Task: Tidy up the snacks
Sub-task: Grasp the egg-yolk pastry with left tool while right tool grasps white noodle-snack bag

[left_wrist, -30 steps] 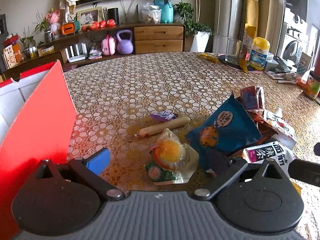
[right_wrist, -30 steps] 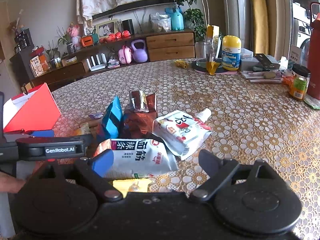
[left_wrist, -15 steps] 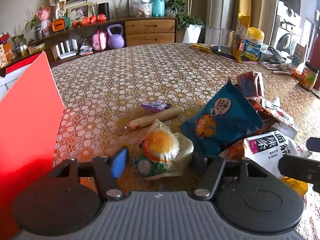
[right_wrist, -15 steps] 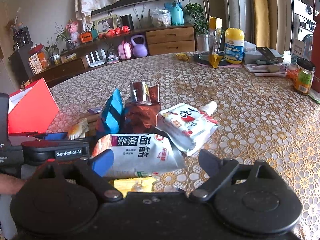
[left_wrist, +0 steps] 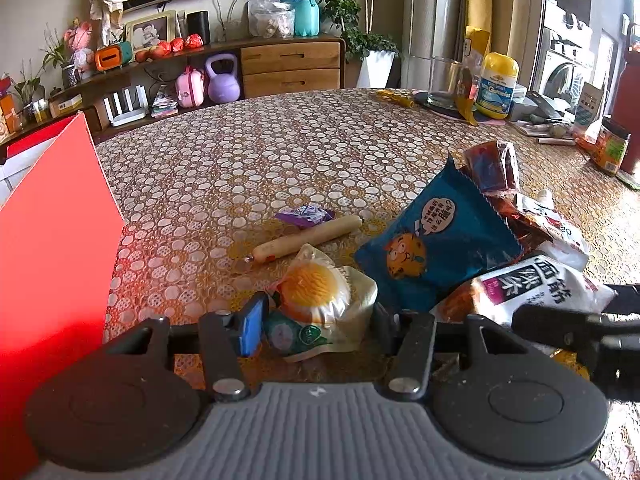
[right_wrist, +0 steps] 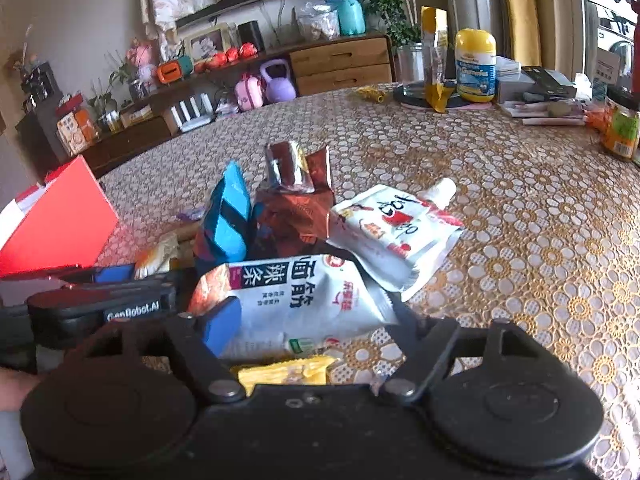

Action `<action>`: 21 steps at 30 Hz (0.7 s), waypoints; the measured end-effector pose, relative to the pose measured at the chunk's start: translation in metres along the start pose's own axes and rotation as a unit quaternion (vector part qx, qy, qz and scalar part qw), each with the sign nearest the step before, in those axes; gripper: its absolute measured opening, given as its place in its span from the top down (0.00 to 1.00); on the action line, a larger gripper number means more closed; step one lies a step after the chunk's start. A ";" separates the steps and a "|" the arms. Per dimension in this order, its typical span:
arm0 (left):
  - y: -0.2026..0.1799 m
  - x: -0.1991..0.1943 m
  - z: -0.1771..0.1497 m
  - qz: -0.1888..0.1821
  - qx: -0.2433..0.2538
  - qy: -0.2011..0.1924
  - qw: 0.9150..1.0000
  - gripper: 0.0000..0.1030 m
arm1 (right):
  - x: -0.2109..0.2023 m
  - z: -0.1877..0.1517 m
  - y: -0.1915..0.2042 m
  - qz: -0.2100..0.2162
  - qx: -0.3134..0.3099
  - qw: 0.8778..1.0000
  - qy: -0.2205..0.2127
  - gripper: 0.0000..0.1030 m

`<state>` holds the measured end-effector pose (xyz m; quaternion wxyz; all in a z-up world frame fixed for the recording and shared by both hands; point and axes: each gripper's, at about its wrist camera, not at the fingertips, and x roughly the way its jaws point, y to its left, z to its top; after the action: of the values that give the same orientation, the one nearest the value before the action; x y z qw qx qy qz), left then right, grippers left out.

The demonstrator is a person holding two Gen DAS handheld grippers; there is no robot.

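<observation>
Left claw (left_wrist: 316,322) closing around the egg pack (left_wrist: 320,300); right claw (right_wrist: 308,316) closing around the white packet (right_wrist: 296,300).

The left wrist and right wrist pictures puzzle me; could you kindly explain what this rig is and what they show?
There is no robot: a person holds tongs in each hand, each with a camera looking forward along its two fingers. One picture comes from the left tongs, the other from the right tongs. Snacks lie on a patterned table near a red box: a blue packet, a sausage stick, a white spouted pouch. The left tongs are closing around a clear packet with a round yellow snack; the right tongs around a white packet with Chinese print. Neither looks gripped yet.
</observation>
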<state>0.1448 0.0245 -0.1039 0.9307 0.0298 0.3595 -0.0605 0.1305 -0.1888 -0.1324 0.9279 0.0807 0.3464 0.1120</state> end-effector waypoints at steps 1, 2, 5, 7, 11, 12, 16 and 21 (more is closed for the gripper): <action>0.000 0.000 0.000 0.000 0.001 -0.001 1.000 0.49 | 0.000 0.000 0.000 0.001 0.003 1.000 -0.001 0.34; 0.000 0.000 -0.001 0.001 0.002 -0.001 1.000 0.49 | -0.001 0.001 -0.001 0.002 0.007 1.000 -0.003 0.37; -0.001 -0.001 -0.001 0.002 0.003 -0.001 1.000 0.50 | -0.003 0.002 -0.003 0.004 0.014 1.000 -0.011 0.51; -0.001 -0.002 -0.001 0.004 0.005 -0.001 1.000 0.50 | -0.005 0.003 -0.004 0.004 0.018 1.000 -0.017 0.61; -0.001 -0.003 -0.002 0.006 0.006 -0.002 1.000 0.50 | -0.010 0.006 -0.008 0.006 0.030 0.999 -0.030 0.79; -0.001 -0.004 -0.003 0.007 0.007 -0.002 1.000 0.50 | -0.011 0.006 -0.009 0.008 0.033 0.999 -0.033 0.83; -0.001 -0.007 -0.004 0.010 0.006 -0.002 1.000 0.50 | -0.017 0.006 -0.008 0.016 0.036 0.998 -0.044 0.87; 0.001 -0.014 -0.004 0.014 0.005 -0.006 1.000 0.51 | -0.027 0.008 -0.003 0.021 0.037 0.997 -0.059 0.89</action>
<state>0.1317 0.0275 -0.0972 0.9335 0.0394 0.3529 -0.0500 0.1168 -0.1995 -0.1104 0.9405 0.1286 0.2934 0.1136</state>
